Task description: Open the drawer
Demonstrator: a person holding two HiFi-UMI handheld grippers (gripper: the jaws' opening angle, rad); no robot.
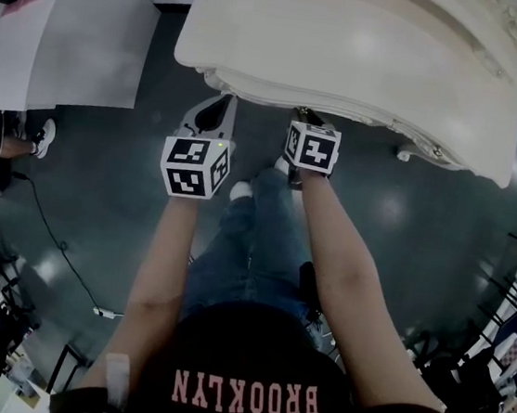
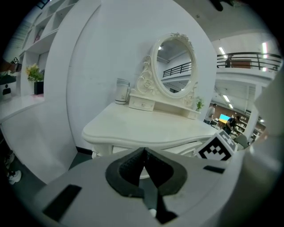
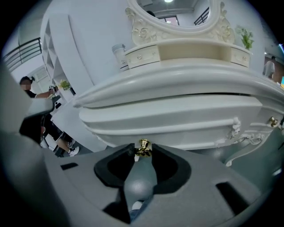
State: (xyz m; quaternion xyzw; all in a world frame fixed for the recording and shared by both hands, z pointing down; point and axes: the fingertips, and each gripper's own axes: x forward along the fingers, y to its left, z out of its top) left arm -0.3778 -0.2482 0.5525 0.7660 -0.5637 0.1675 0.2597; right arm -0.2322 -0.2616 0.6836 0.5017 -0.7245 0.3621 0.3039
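A white dressing table [image 1: 353,44] has a wide drawer [image 3: 177,115] under its top, with a small gold knob [image 3: 143,147] at the middle of the drawer front. My right gripper [image 3: 143,153] reaches up to that front, and its two jaw tips are closed around the knob. In the head view the right gripper [image 1: 305,115] disappears under the table's front edge. My left gripper [image 1: 220,103] hovers just left of it, below the same edge. In the left gripper view the left gripper [image 2: 143,153] is shut with nothing between its jaws, pointing at the table [image 2: 146,126].
An oval mirror [image 2: 175,66] with small drawers and a jar [image 2: 122,91] stand at the back of the tabletop. A second gold knob [image 3: 273,120] sits at the drawer front's right end. A white curved wall panel [image 1: 84,30] stands to the left. The operator's legs [image 1: 255,238] are below the grippers.
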